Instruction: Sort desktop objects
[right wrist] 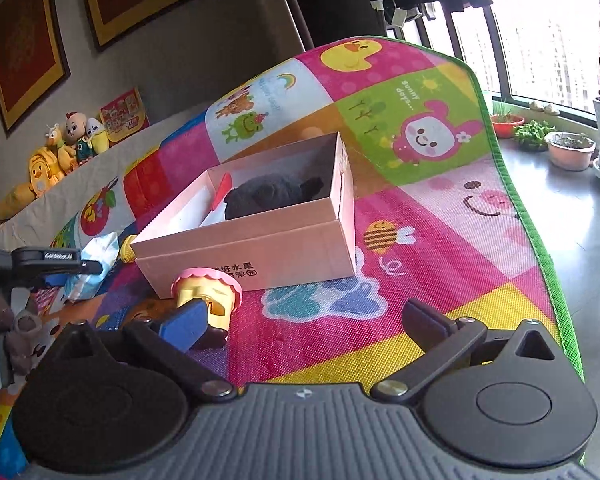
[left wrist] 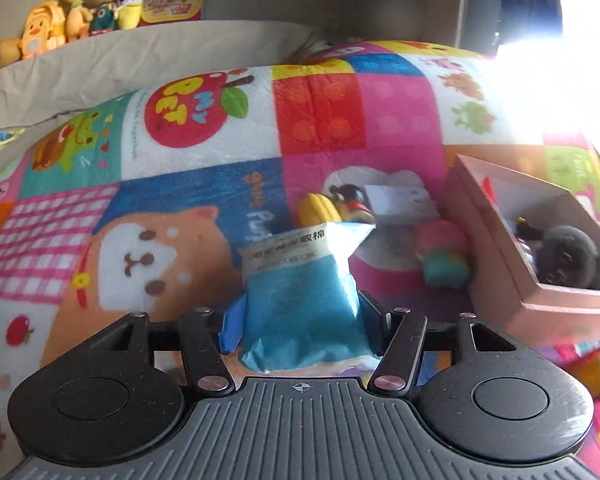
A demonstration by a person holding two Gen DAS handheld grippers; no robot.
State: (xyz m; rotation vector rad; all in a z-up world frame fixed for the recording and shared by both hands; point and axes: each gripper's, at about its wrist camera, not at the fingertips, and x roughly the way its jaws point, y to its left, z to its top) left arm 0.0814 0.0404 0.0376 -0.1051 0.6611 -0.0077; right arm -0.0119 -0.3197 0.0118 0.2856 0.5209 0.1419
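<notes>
The left gripper (left wrist: 300,320) pinches a blue cotton-pad packet (left wrist: 300,300) upright between its pads, above the patchwork play mat (left wrist: 180,200). Further right lies the pink cardboard box (right wrist: 260,240) holding a black plush (right wrist: 268,194). The right gripper (right wrist: 304,320) stands spread wide, a pink-and-yellow cupcake toy (right wrist: 208,292) just beside its left finger.

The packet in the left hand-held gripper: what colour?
Blue packet with a white printed top; clearest in the left wrist view.
</notes>
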